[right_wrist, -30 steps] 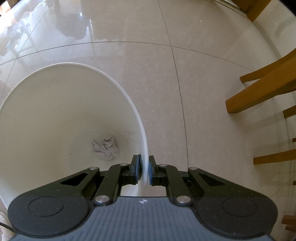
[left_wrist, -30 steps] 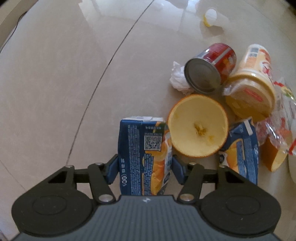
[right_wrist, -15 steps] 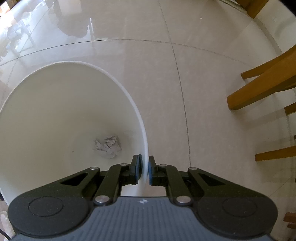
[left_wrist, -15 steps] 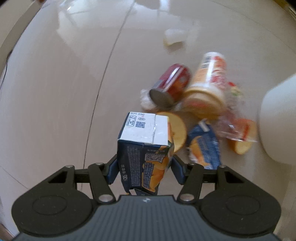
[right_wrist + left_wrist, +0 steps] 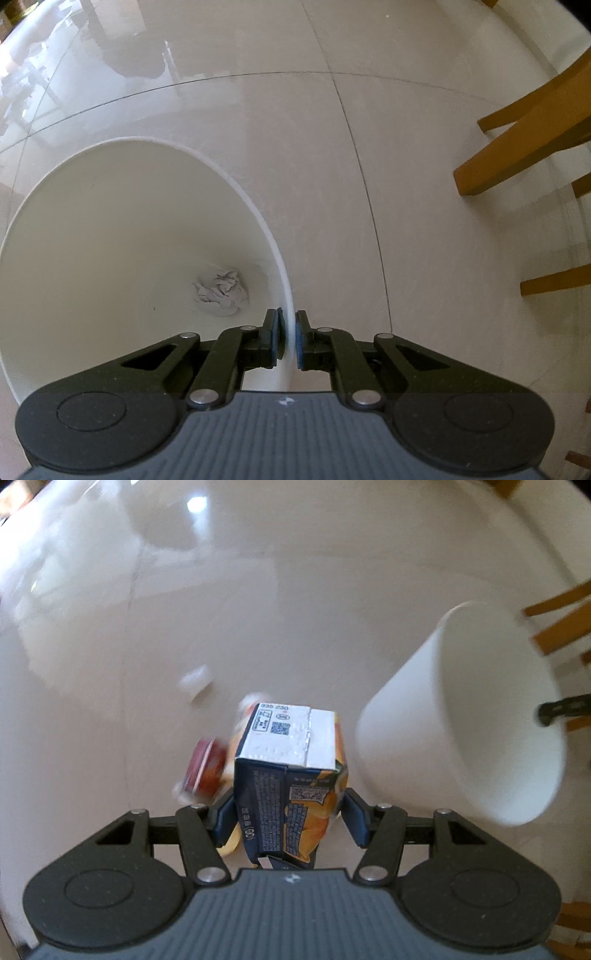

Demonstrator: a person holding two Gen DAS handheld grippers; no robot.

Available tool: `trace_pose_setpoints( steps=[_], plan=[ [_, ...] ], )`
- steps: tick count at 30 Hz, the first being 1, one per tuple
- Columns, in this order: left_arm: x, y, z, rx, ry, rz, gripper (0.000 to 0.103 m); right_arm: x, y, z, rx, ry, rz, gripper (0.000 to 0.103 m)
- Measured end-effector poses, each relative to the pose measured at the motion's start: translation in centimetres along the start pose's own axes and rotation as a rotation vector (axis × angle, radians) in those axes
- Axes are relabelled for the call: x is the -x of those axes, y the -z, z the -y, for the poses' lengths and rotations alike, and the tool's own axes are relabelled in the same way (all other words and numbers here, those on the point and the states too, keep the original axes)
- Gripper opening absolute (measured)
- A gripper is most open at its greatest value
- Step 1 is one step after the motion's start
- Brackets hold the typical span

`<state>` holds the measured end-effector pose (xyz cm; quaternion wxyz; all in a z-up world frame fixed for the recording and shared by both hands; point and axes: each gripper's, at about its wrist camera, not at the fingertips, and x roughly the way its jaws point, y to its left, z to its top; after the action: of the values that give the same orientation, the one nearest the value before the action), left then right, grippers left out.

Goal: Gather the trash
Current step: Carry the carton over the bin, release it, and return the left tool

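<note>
The left gripper (image 5: 286, 818) clamps a juice carton (image 5: 291, 775) above the floor, its long axis pointing away. The right gripper (image 5: 287, 338) pinches the white bin's (image 5: 122, 229) rim. Bare tiled floor (image 5: 369, 166) lies beyond.

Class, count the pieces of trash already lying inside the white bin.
1: a crumpled paper ball at the bottom of the white bin. The bin's nearest part is hidden behind the gripper body, so more may be there.

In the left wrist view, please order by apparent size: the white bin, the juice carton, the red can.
1. White bin
2. Juice carton, though it is nearest the camera
3. Red can, blurred and partly hidden
</note>
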<state>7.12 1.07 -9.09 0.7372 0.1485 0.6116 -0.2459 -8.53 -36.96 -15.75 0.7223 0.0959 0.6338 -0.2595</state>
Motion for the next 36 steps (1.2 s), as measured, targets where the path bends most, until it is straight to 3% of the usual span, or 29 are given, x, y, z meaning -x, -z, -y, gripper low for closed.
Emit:
trace_pose_setpoints(
  steps=[10, 22, 23, 25, 30, 33, 36],
  plan=[
    [2.6, -6.3, 7.5, -0.164, 0.128, 0.041, 0.058, -0.4, 0.0, 0.3, -0.005, -0.012, -0.01, 0.012],
    [-0.8, -7.1, 13.0, -0.229, 0.233, -0.063, 0.059, -0.6, 0.4, 1.4, -0.013, -0.055, -0.005, 0.011],
    [-1.2, -7.2, 13.1, -0.221, 0.233, -0.073, 0.06, -0.6, 0.5, 1.4, -0.012, -0.057, -0.005, 0.011],
    [-1.2, -6.6, 12.7, -0.188, 0.238, -0.079, 0.071, -0.7, 0.7, 1.5, -0.015, -0.059, -0.006, 0.011],
    [-1.3, -6.9, 10.4, -0.107, 0.245, -0.02, 0.084, -0.7, 0.7, 1.5, -0.012, -0.059, -0.007, 0.011],
    [-0.4, -6.9, 8.1, -0.059, 0.22, 0.019, 0.085, -0.7, 0.7, 1.5, -0.01, -0.055, -0.009, 0.011],
    [0.1, -6.4, 5.7, -0.026, 0.149, 0.065, 0.088, -0.7, 0.6, 1.3, -0.009, -0.051, -0.009, 0.011]
  ],
)
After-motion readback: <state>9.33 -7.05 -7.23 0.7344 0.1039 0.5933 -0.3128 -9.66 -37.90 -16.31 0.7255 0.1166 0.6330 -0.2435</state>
